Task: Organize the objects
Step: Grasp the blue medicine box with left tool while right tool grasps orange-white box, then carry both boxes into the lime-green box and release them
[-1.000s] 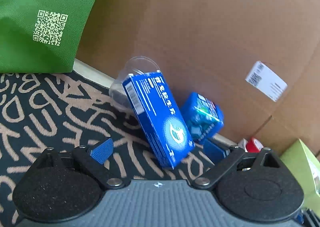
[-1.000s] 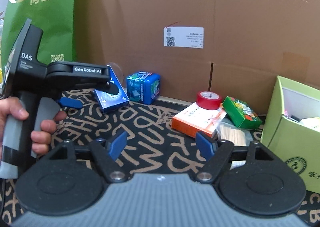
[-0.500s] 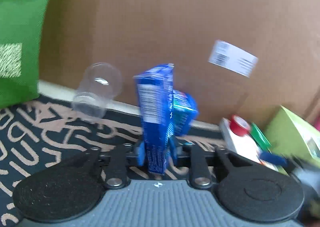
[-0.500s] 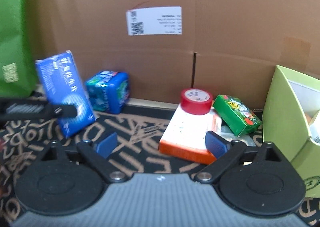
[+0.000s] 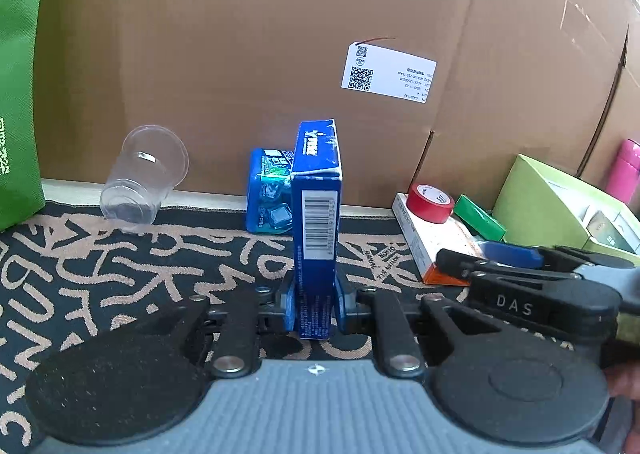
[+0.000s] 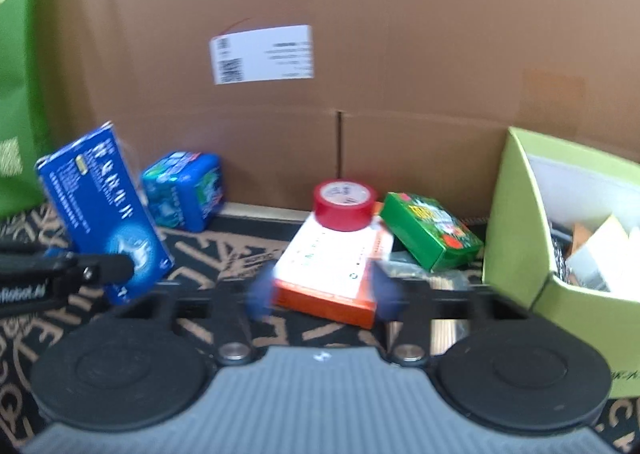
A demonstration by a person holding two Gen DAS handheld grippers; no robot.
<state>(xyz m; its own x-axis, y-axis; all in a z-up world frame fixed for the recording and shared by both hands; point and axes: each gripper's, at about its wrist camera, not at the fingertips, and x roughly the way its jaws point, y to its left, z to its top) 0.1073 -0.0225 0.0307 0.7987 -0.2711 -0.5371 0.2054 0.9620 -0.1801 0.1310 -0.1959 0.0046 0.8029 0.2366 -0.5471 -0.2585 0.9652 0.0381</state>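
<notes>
Two grippers in play. My left gripper (image 5: 314,304) clamps the blue box (image 5: 316,214) low on its narrow sides, box upright at frame centre, teal pack (image 5: 268,190) behind it. My right gripper (image 6: 320,290) sits part-open around the near end of the orange box (image 6: 332,262); blurred, so contact unclear, probably none. Keep the blue box vertical, squeeze steady, carry toward the green bin (image 6: 516,222) at right, clearing the red tape (image 6: 345,206).

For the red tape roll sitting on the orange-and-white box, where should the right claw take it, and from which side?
Grip the red tape roll across its curved outer wall, coming from the front and slightly above. It lies flat, hole up, on the orange-and-white box; its near and left sides are open, while the green box sits close on its right.
</notes>
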